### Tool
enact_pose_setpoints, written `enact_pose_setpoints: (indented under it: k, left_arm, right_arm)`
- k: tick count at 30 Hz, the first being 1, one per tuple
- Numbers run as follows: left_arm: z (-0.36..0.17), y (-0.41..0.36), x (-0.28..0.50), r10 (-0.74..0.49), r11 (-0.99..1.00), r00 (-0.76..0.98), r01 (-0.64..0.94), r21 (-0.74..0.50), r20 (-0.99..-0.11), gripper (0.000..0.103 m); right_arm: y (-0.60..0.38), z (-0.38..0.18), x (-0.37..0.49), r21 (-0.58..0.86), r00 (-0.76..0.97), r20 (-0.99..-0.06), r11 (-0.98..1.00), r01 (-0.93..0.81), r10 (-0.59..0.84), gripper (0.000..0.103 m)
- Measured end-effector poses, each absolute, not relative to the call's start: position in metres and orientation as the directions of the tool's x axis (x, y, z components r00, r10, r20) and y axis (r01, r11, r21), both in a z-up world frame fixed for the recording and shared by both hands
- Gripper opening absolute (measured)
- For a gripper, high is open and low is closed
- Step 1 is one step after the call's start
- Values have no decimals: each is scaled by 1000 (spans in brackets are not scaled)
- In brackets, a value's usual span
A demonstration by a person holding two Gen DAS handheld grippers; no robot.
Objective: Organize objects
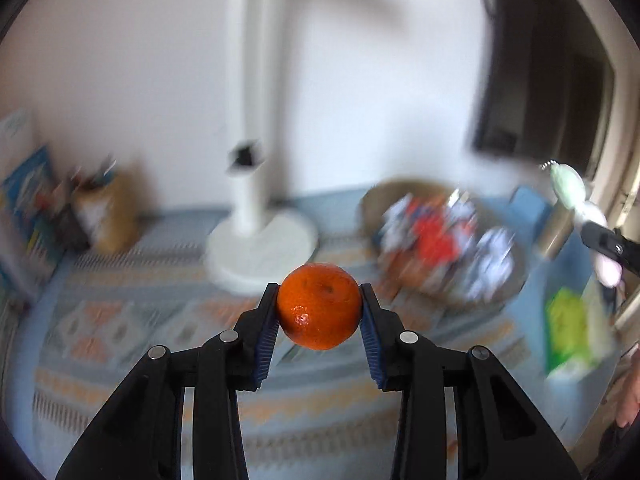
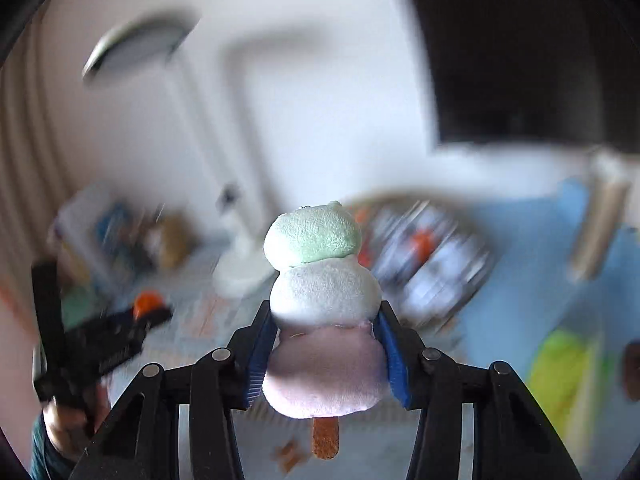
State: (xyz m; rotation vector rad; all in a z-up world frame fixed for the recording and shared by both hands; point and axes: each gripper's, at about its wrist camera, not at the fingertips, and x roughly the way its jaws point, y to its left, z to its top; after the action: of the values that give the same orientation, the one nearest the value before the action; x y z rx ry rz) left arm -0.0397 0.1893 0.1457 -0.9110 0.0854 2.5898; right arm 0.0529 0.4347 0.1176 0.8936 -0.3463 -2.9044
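Nearest us, the left gripper (image 1: 319, 307) pinches a mandarin (image 1: 319, 306), and the right gripper (image 2: 324, 334) clamps a plush ice-cream toy (image 2: 322, 312) (stick towards us, green tip pointing away). Beyond lies a patterned tablecloth (image 1: 132, 332), a blurred round basket (image 1: 444, 240) of packets, a white lamp base (image 1: 262, 246), then the wall.

You hold a glossy, finely dimpled orange mandarin (image 1: 319, 306) between ribbed blue rubber-like pads (image 1: 266, 346) on matt black plastic fingers (image 1: 218, 372). Your pastel green, white and pink ice-lolly toy (image 2: 324, 316) is napped plush cloth; its brown stick (image 2: 325, 438) looks felt-like.
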Motion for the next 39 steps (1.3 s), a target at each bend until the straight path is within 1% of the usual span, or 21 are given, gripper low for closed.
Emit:
enact_pose_setpoints:
  k: [2,4,6,8,10,11,12,13,15,20,24,27,28,29,31,32,34,35,36,38,39]
  left_arm:
    - [154,219,-61,383,-904,-708,-419,-84,-594,35]
    - [152,247,-82,415,-889,-688,-445,-105,-596,35]
    - [144,267,-97,444,-875,-662,-464,-135,-604,35]
    - [133,287,-114,443,-871,-638,-471,-135,-630,35]
    - [123,300,-128,462,-859,-622,-490,-145,-633,36]
    - [119,303,-133,471,-854,-616,-498,-151,-631,46]
    - [114,306,-138,473,-851,-611,-503,-150,-635,75]
    - [110,307,-139,453,-860,-616,-492,-134,-645,85]
    - [106,299,-133,440,-868,-641,-484,-113,-629,85]
    - [115,255,-106,463,-867,-644,-473,-158,-609,86]
    - [127,202,-79,414,-894,-676,-428,-132,-609,86]
    - [139,156,-53,421,-893,-665,-423,-153,-617,86]
    - [145,138,-42,399,-906,-685,-398,-146,-610,86]
    - [149,124,-33,377,-917,-703,-375,-137,-603,88]
    - [160,94,-11,324,-941,-749,-320,-112,-579,100]
    - [164,82,-3,306,-948,-766,-302,-104,-565,102]
    - [167,56,17,305,-948,-778,-302,-99,-549,102]
    - [167,45,26,306,-947,-781,-306,-95,-545,102]
    - [163,32,36,289,-953,-794,-292,-80,-536,102]
    - [151,18,42,237,-968,-806,-245,-60,-542,102]
    - [138,10,40,209,-975,-801,-214,-57,-561,102]
  right_arm:
    - [461,135,37,241,-852,-520,-968,-69,-69,49]
    - [479,142,16,252,-859,-511,-960,-124,-23,49]
    - [488,138,-6,252,-848,-531,-955,-155,-2,49]
    - [494,130,-33,258,-828,-561,-950,-179,4,49]
    - [496,121,-58,260,-814,-581,-946,-192,6,49]
    - [496,117,-69,257,-808,-589,-947,-195,7,52]
    - [496,112,-82,252,-799,-602,-947,-200,9,61]
    - [497,106,-93,246,-780,-625,-944,-220,19,66]
    - [501,93,-103,252,-750,-661,-937,-242,16,67]
    - [503,82,-80,261,-743,-670,-934,-244,7,67]
    - [485,83,-44,296,-749,-660,-935,-195,-52,68]
    - [460,89,-24,302,-746,-659,-943,-142,-99,68]
    - [448,90,-18,298,-745,-658,-946,-127,-107,68]
    - [436,92,-13,293,-746,-655,-950,-107,-118,68]
    - [408,96,-2,292,-746,-646,-955,-50,-159,68]
    - [396,98,2,297,-745,-644,-954,-32,-176,68]
    - [371,99,11,300,-738,-640,-954,16,-213,77]
    - [359,97,17,282,-735,-642,-959,37,-217,88]
    - [347,93,24,247,-740,-642,-968,44,-198,94]
    - [330,82,33,181,-753,-641,-983,38,-147,95]
    - [321,74,35,157,-749,-650,-987,38,-132,95]
